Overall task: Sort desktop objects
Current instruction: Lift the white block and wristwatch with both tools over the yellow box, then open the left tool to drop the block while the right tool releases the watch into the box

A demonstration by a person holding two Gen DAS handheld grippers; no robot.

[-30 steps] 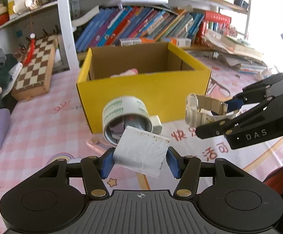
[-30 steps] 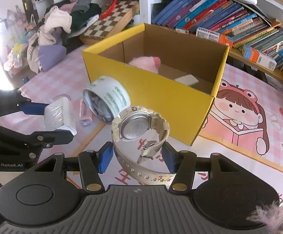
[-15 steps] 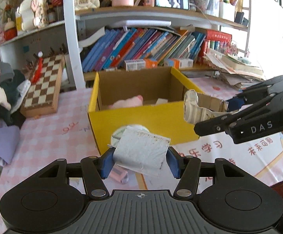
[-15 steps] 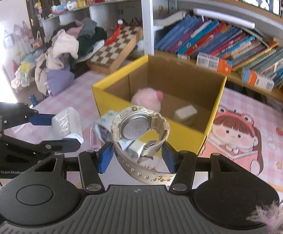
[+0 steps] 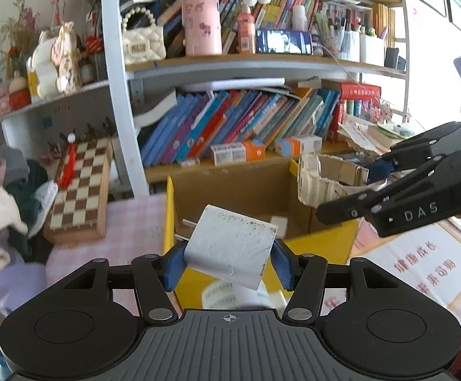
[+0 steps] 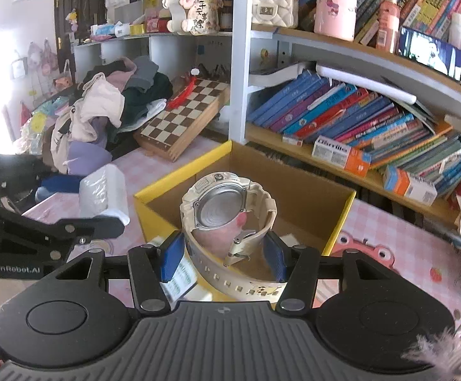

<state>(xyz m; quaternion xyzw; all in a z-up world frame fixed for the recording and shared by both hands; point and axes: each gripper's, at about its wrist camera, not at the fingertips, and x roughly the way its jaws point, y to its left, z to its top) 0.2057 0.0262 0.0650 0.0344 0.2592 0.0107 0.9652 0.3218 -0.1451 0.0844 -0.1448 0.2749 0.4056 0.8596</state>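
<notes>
My left gripper (image 5: 228,262) is shut on a white block (image 5: 230,244), held tilted above the front left part of the open yellow cardboard box (image 5: 325,243). My right gripper (image 6: 224,254) is shut on a cream wristwatch (image 6: 227,203), its metal back facing the camera, over the box's (image 6: 182,181) near rim. In the left wrist view the right gripper (image 5: 367,184) and the watch (image 5: 313,184) hang over the box's right side. A pink plush (image 6: 217,238) lies inside the box. A tape roll (image 5: 240,295) sits low in front of the box.
Bookshelves (image 5: 230,127) with leaning books and small cartons rise right behind the box. A wooden chessboard (image 6: 186,117) leans at the left, beside a heap of clothes (image 6: 103,114). The table carries a pink checked cloth (image 6: 405,238) with a cartoon mat on the right.
Both grippers have risen and moved forward with their objects, from in front of the box to above its opening. The tape roll has dropped to the bottom of both views.
</notes>
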